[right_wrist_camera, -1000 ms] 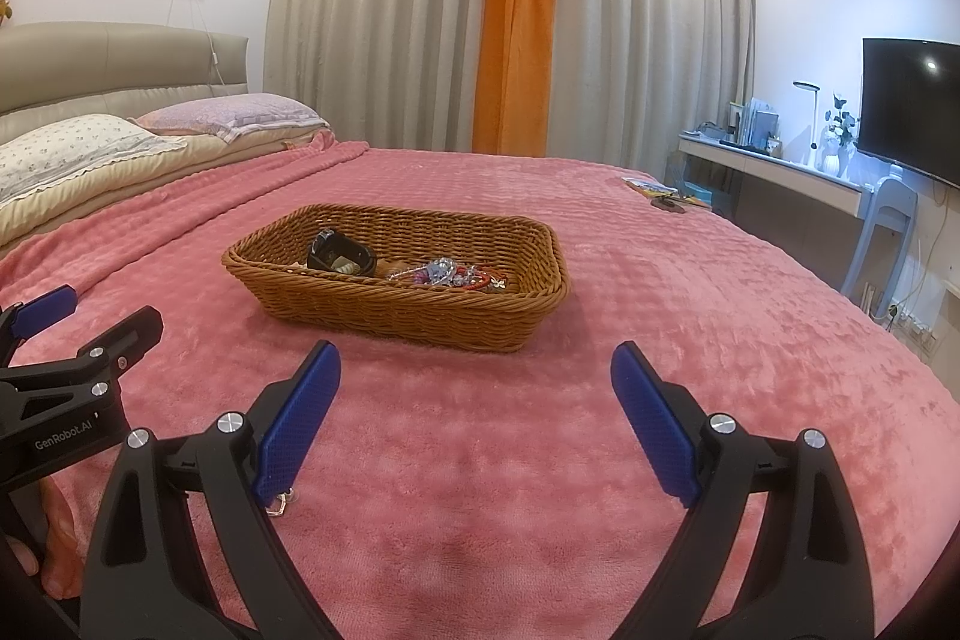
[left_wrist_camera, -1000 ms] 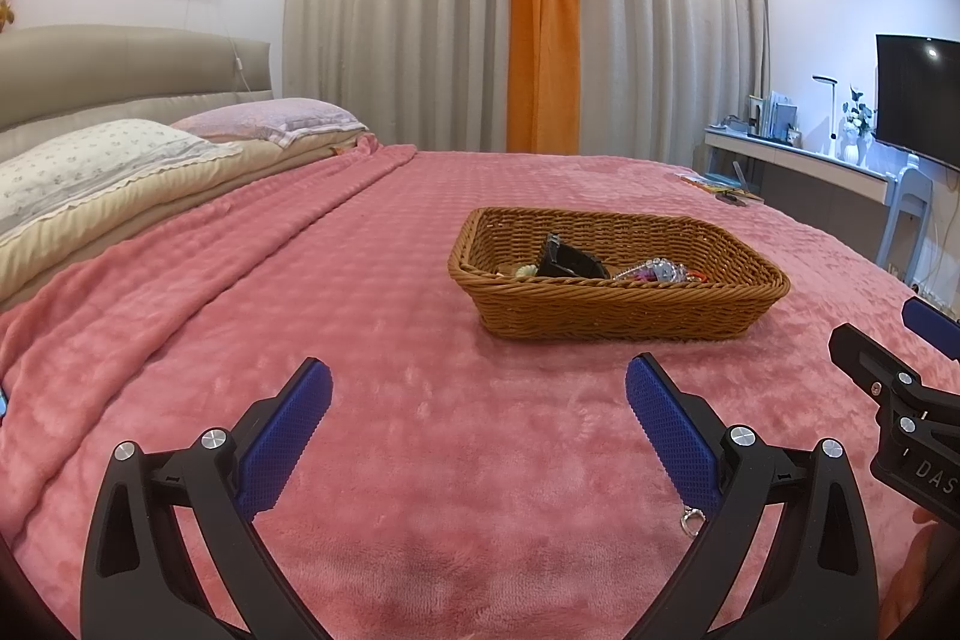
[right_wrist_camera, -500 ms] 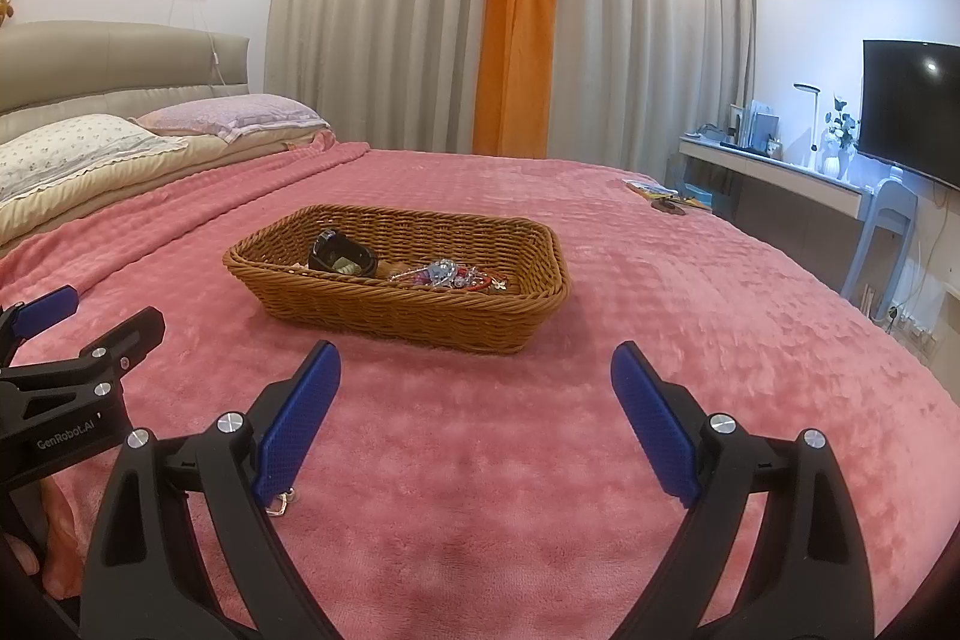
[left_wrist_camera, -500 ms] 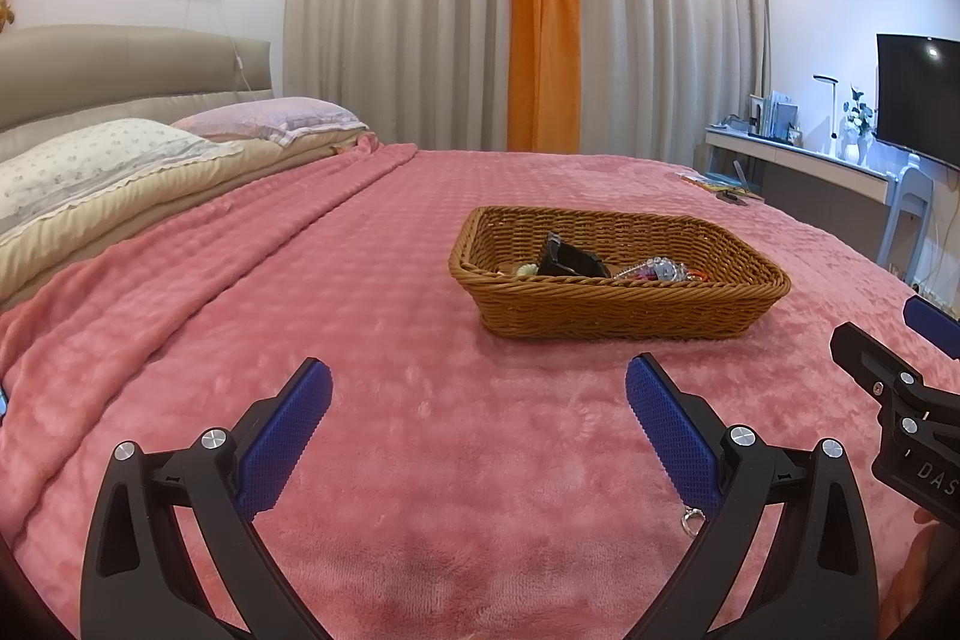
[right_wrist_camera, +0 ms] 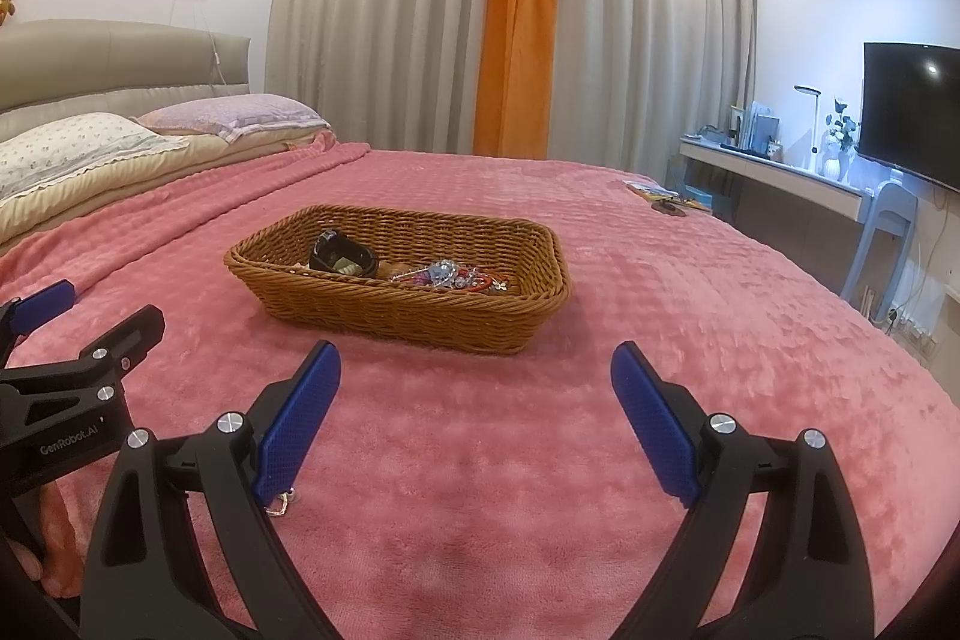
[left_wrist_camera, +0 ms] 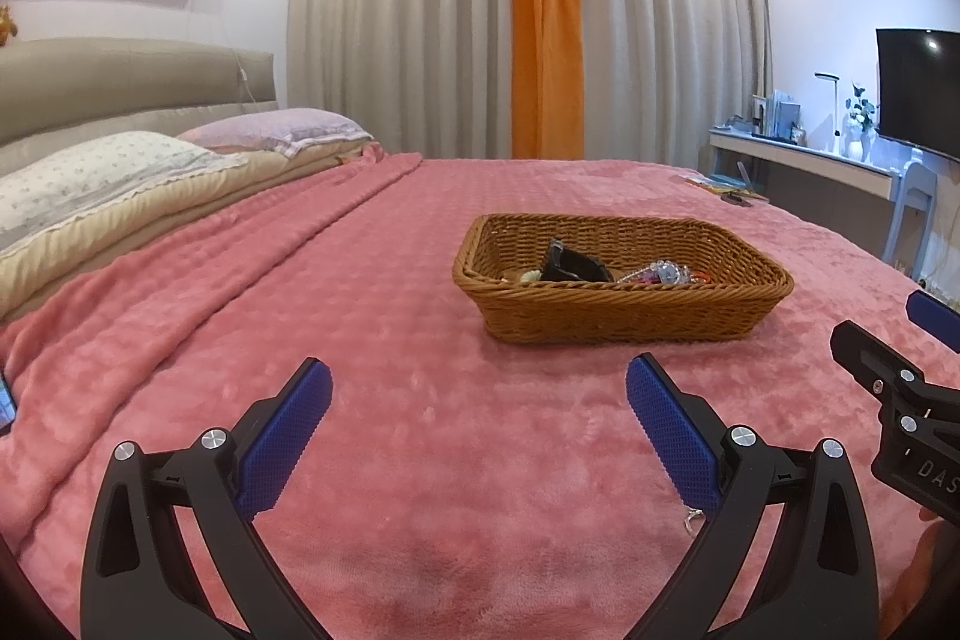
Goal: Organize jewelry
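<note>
Two claws hover low over a pink blanket on a bed, both with blue pads spread wide apart and nothing between them. The left claw and right claw sit side by side, each edging into the other's view, and both face one wicker basket standing on the blanket ahead of them.

The jewelry lies inside the basket: a loose tangle of beads and chains, clear, silver and red, too small to count piece by piece. Beside it in the basket sits one black case, tilted, with a pale item at its edge. One small metal ring lies on the blanket just under the right claw's left pad; the left wrist view shows what is probably the same ring by its right pad.

By count: two claws, one basket, one black case, one heap of jewelry, one stray ring, two pillows at the headboard.

How far the job stands is open to judgement. The heap in the basket would fit pieces already gathered there, with the ring the last one out; it would equally fit a jumble waiting to be sorted out of the basket.
</note>
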`<state>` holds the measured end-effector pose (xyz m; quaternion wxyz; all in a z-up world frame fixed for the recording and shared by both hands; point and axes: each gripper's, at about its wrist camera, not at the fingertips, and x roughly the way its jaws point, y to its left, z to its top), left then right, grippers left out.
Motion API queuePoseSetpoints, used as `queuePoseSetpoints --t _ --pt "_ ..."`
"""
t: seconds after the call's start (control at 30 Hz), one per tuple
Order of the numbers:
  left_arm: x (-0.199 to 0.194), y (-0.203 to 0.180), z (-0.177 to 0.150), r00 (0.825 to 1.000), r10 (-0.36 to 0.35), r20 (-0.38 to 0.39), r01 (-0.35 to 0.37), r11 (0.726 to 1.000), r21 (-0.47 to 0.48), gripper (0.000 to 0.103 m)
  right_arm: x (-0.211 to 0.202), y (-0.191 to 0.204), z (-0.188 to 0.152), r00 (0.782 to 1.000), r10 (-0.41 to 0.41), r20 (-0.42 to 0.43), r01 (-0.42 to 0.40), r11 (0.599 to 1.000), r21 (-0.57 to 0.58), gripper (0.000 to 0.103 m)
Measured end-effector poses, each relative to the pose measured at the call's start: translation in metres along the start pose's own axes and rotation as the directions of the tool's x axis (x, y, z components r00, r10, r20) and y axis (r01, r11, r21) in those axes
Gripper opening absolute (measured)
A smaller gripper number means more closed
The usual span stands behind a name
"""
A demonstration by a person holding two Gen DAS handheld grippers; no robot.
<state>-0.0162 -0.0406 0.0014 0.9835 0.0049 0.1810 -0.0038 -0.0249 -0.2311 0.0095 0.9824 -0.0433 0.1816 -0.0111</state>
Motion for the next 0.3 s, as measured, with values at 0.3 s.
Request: queuePoseSetpoints --t 0.3 --pt "0.0028 0.0031 0.0024 1.000 0.000 -0.026 0.000 1.000 -0.013 0.096 0.0007 -0.0005 -0.0003 1.000 0.002 -0.003 -0.002 1.000 0.001 0.087"
